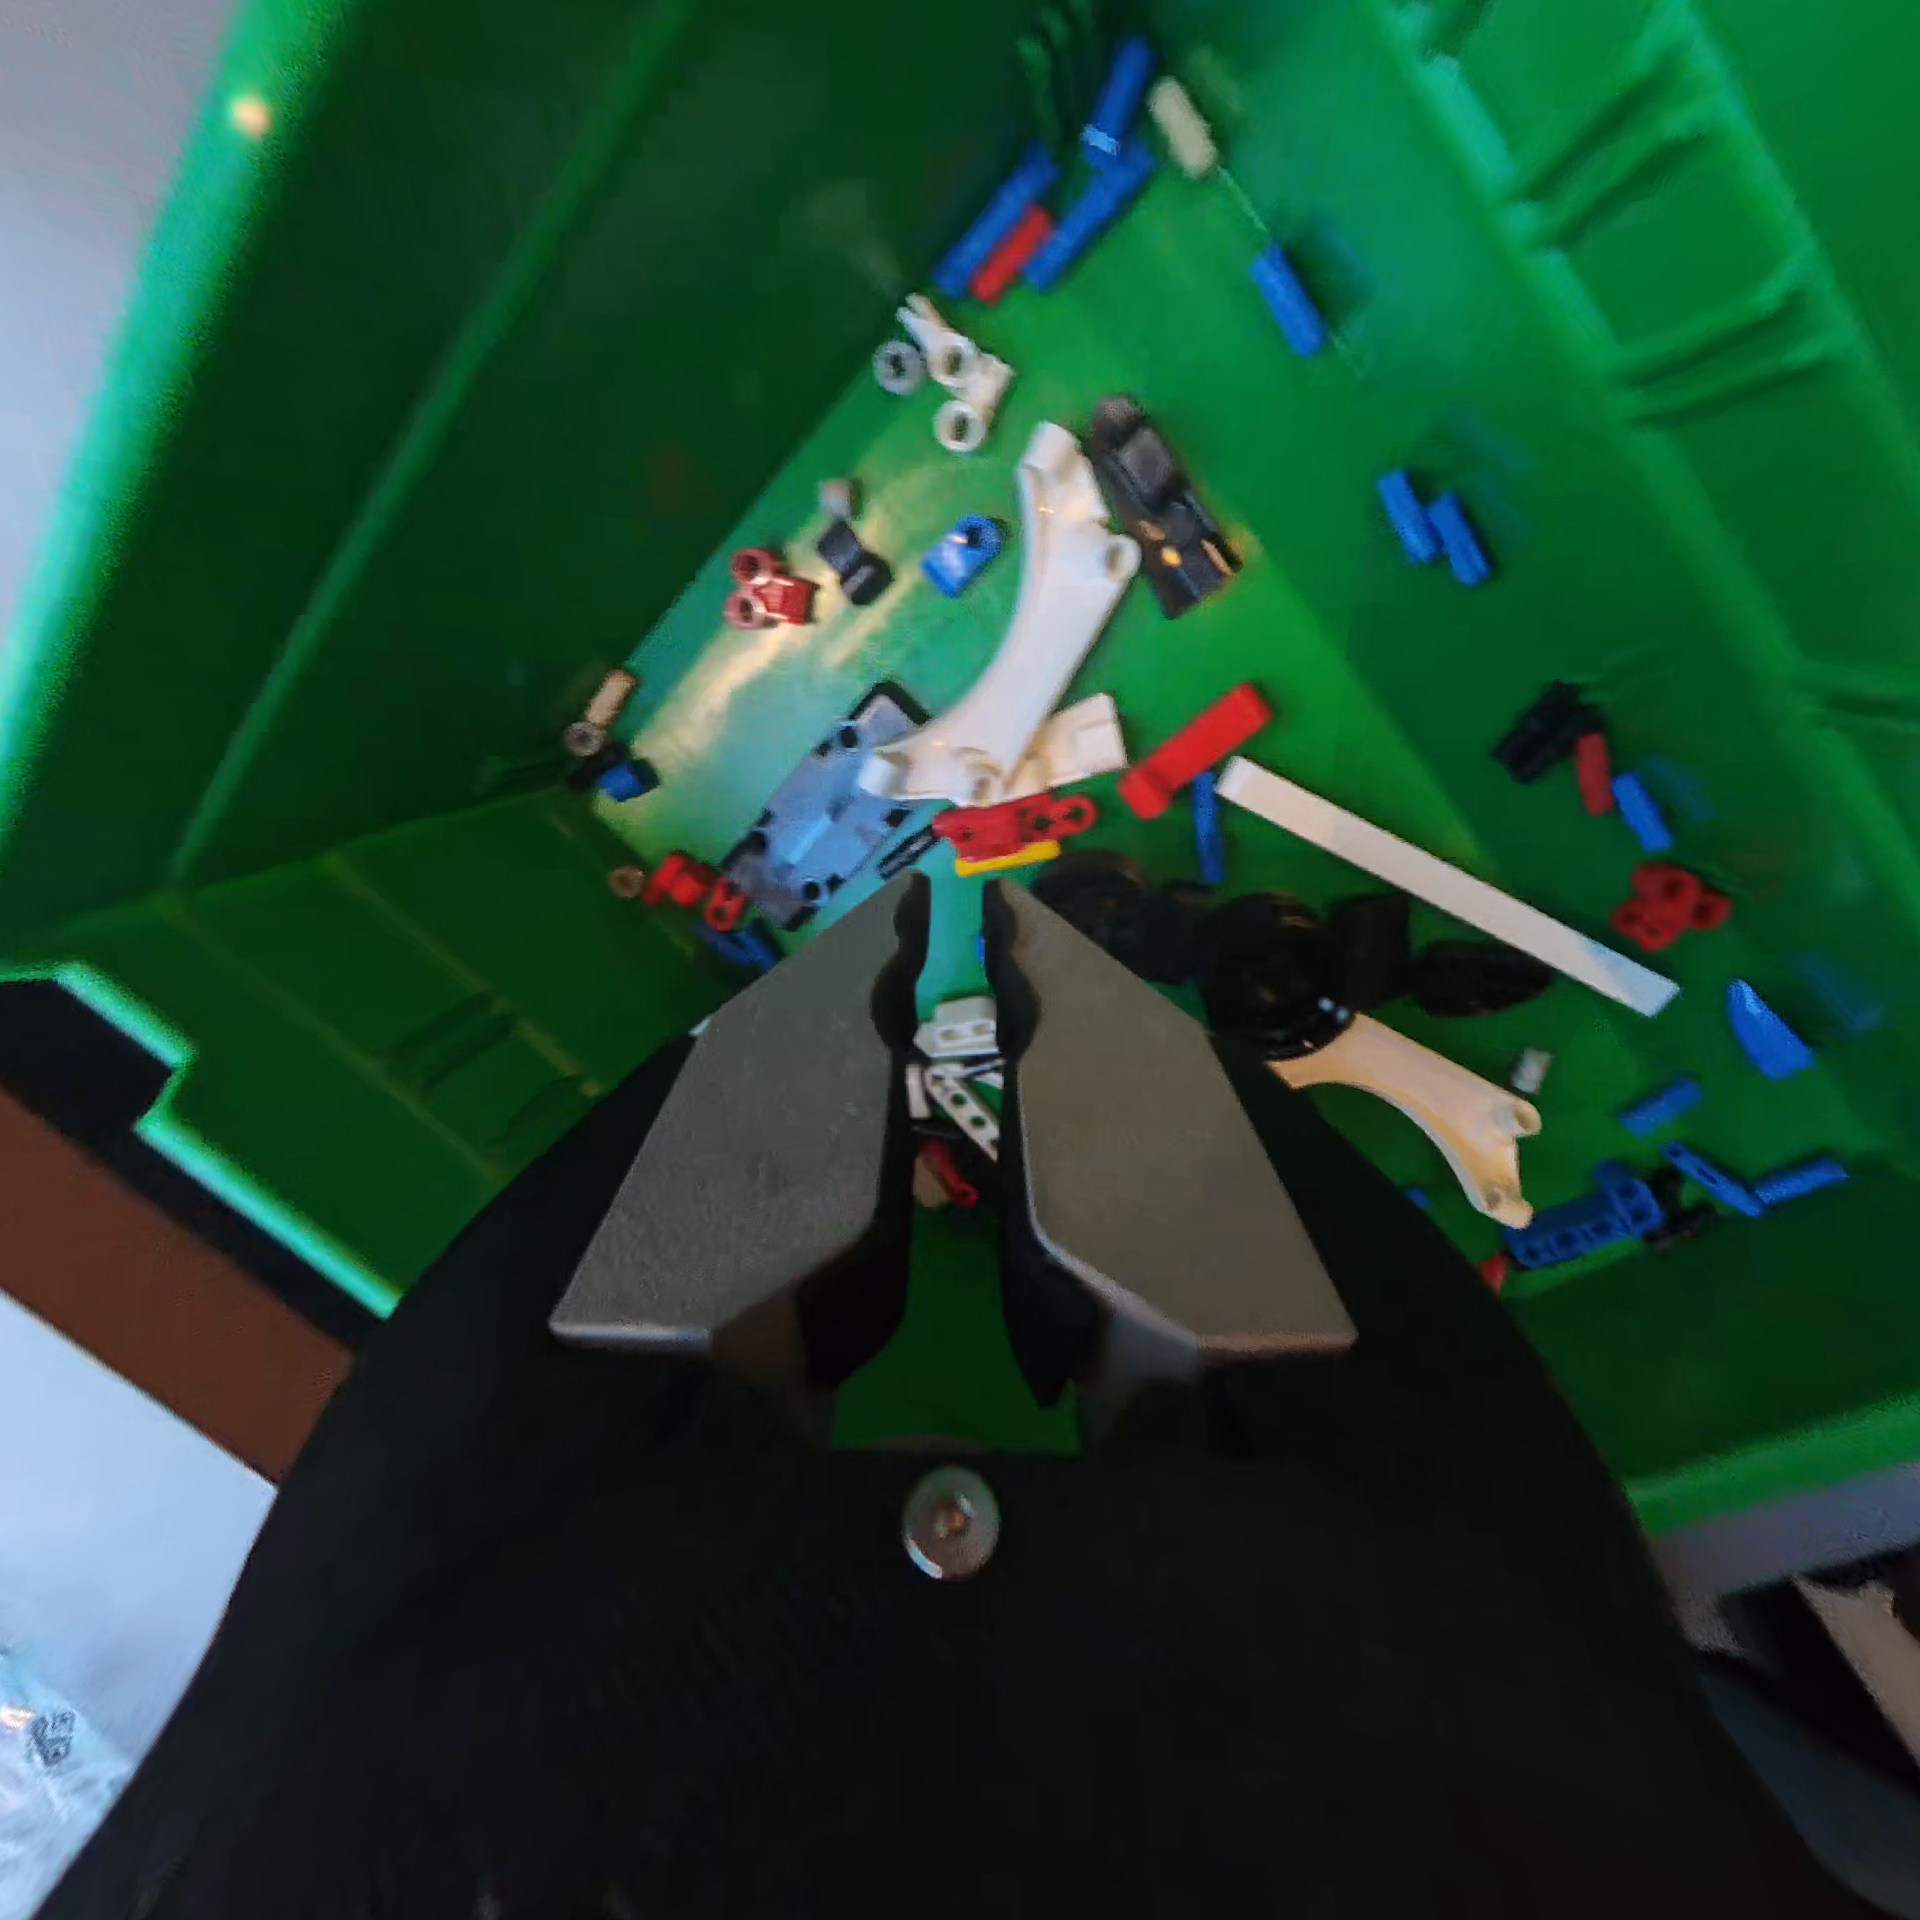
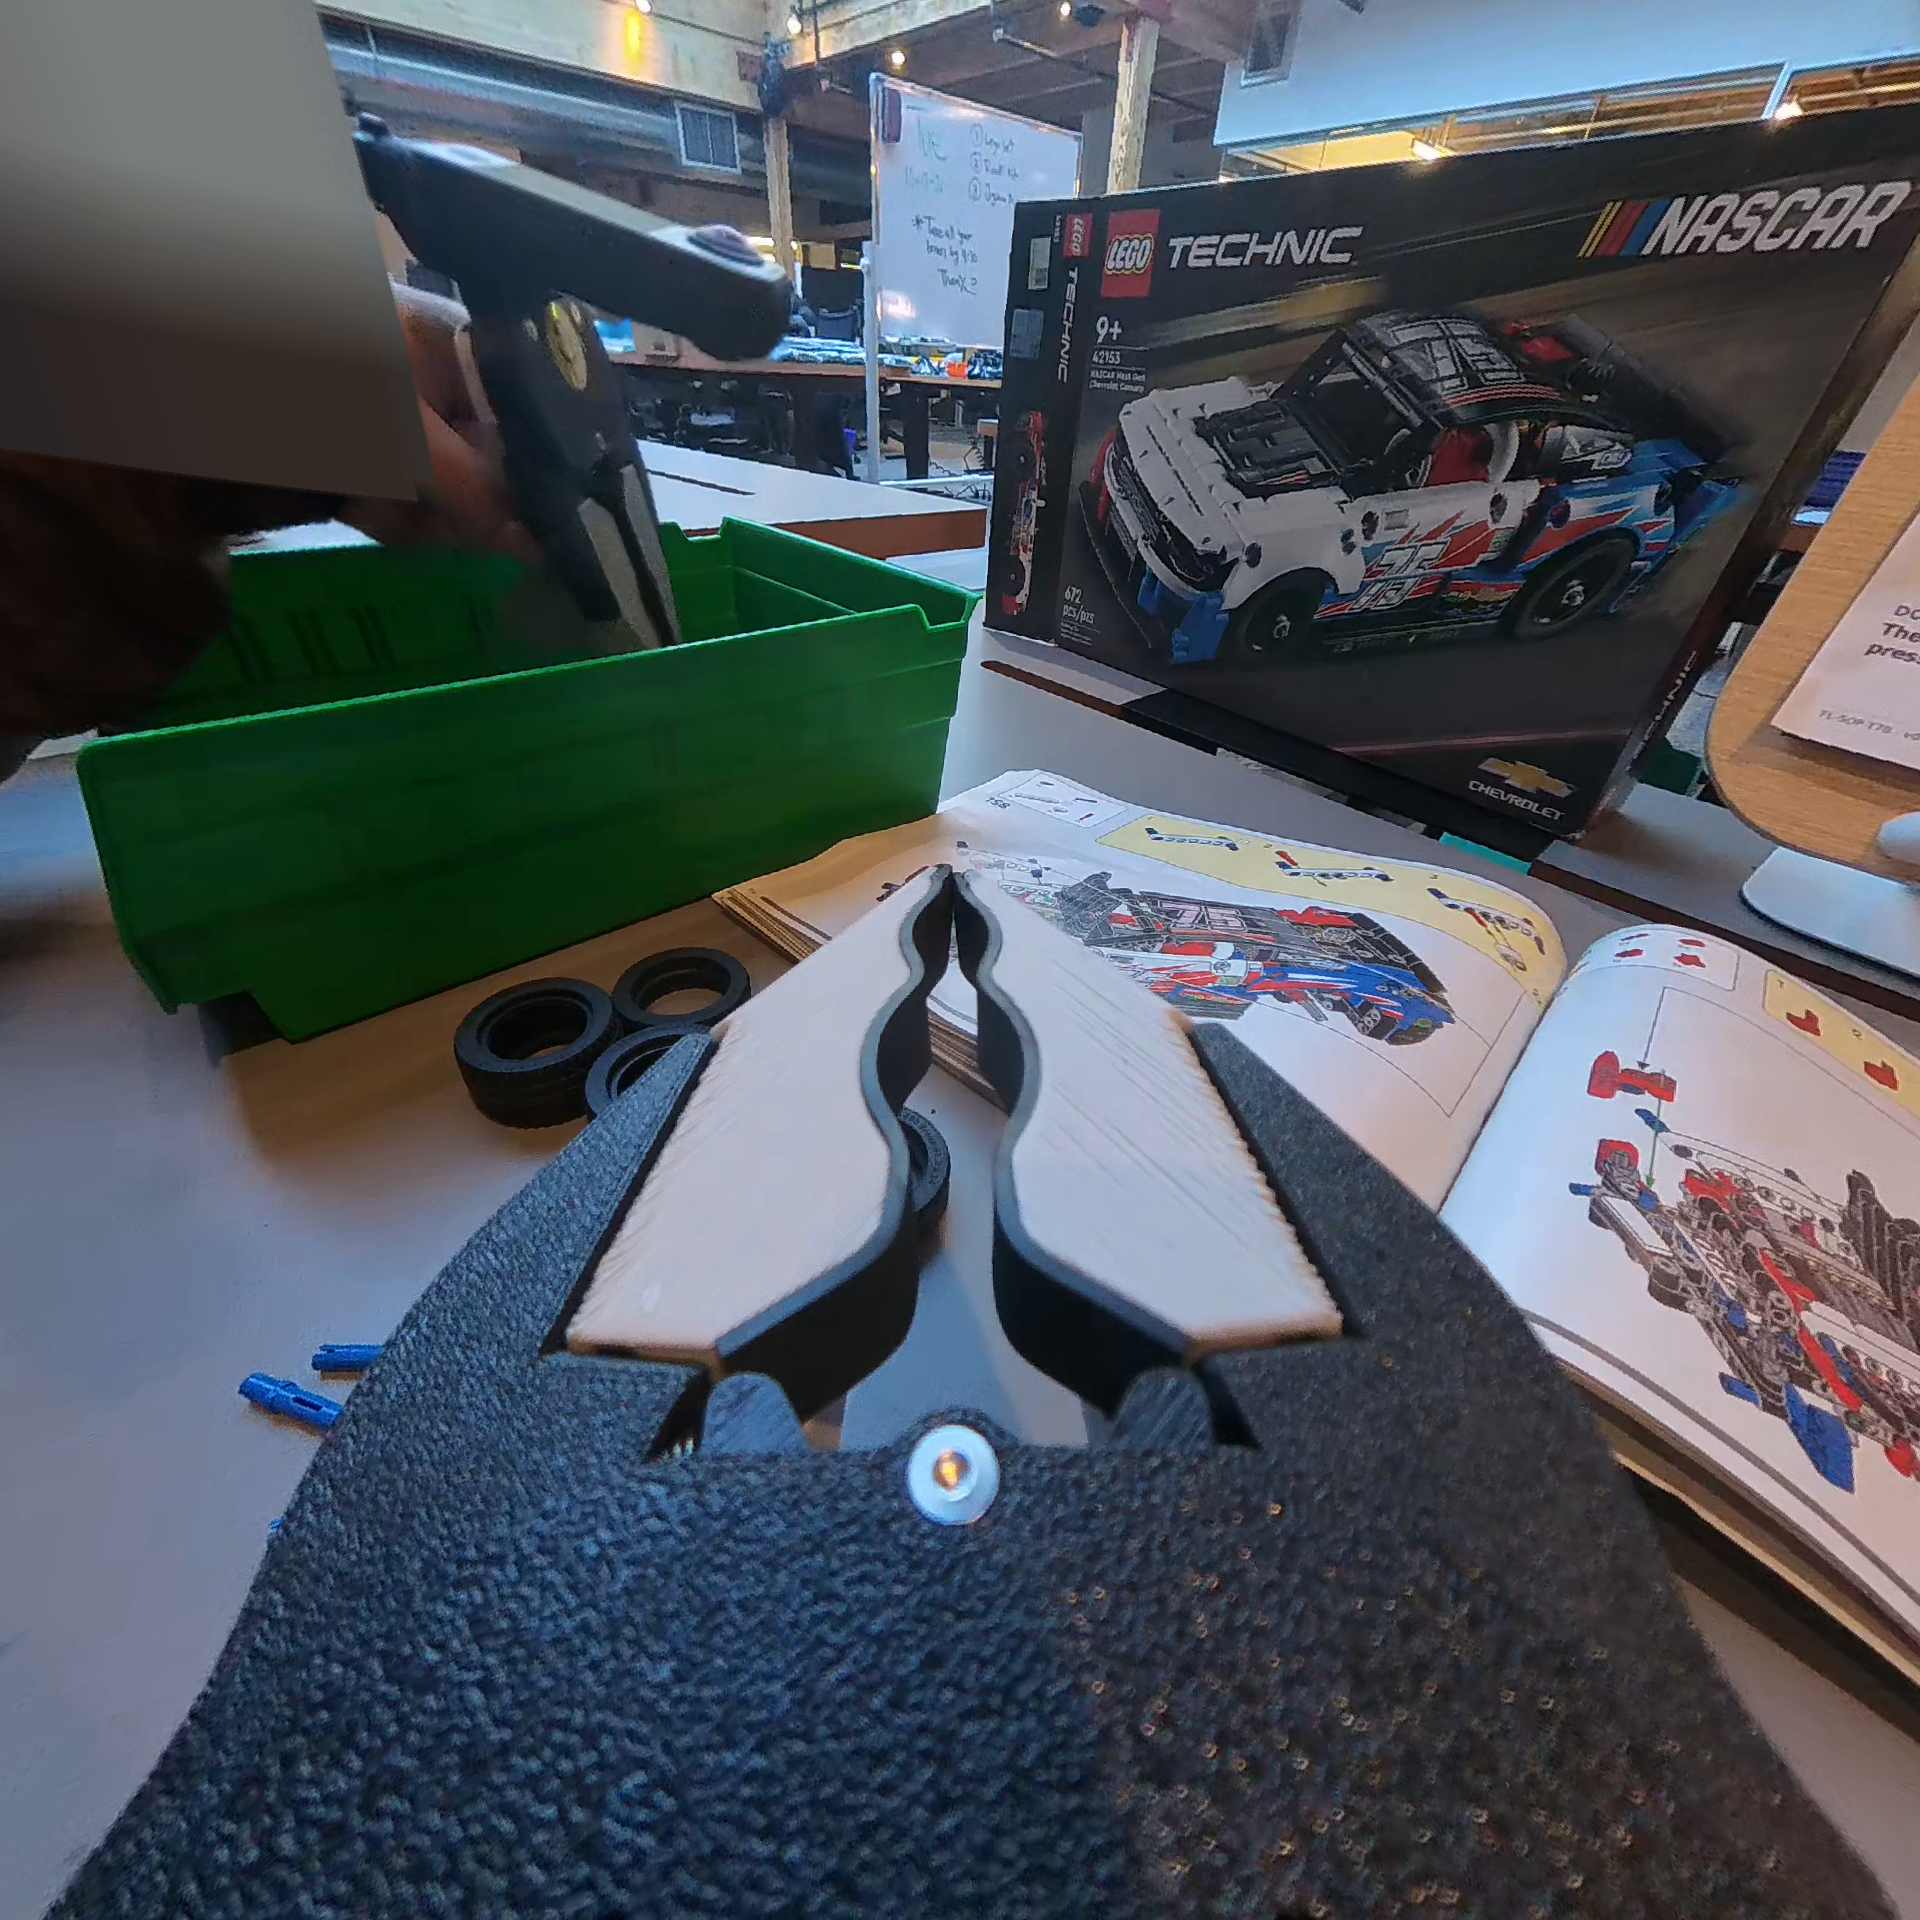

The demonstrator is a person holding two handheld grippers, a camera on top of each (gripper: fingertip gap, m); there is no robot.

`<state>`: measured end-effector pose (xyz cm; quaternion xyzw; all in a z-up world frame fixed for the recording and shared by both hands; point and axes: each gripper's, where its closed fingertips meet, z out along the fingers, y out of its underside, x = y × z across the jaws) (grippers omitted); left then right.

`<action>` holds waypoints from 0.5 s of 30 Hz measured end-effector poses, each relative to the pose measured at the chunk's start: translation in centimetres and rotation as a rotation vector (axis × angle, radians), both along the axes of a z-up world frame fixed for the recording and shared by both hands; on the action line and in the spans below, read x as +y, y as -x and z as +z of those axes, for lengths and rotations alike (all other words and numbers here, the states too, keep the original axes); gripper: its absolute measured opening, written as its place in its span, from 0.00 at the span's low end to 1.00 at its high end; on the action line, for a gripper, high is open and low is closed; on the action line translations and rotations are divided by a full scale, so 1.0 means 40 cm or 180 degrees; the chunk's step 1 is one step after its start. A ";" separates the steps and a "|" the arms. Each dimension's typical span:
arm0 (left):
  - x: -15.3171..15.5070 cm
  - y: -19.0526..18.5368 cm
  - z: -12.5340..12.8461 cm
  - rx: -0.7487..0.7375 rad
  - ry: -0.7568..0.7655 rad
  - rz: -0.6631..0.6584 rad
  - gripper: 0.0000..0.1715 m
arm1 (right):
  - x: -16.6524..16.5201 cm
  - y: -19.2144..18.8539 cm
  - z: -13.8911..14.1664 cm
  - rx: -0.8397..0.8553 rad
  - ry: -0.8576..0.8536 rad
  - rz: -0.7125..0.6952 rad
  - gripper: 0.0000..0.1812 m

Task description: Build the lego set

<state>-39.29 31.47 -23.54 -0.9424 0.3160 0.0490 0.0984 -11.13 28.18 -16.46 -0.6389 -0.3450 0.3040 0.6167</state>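
Lego pcs lie scattered on floor of green bin (image 1: 436, 436): blue pins, red connectors, curved white panel (image 1: 1049, 623), long white beam (image 1: 1444, 883), black tyres (image 1: 1278, 966), grey plate (image 1: 821, 810). Left claw (image 1: 951, 899) hangs over bin interior, tips narrowly apart, nothing between them, red/yellow piece (image 1: 1013, 831) just beyond tips. Right claw (image 2: 951, 883) hovers over worktop (image 2: 208, 1247) outside bin, tips nearly touching, empty. Beneath/near it: loose black tyres (image 2: 561, 1049), open instruction booklet (image 2: 1507, 1091), two blue pins (image 2: 301, 1387). Set's box (image 2: 1455, 468) stands upright behind booklet, right of bin.
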 end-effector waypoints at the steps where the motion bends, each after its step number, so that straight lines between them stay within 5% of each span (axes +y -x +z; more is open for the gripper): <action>1: 0.010 0.009 0.002 0.0013 -0.0050 0.0055 0.06 | 0.000 0.000 0.000 0.0000 0.0004 0.0000 0.00; 10: 0.015 -0.002 -0.058 0.0145 0.0104 -0.0064 0.01 | 0.000 0.000 0.000 -0.0002 0.0000 -0.0002 0.00; 15: -0.044 0.022 -0.075 0.0173 0.0475 -0.0083 0.00 | 0.000 0.000 0.000 0.0002 0.0008 0.0003 0.00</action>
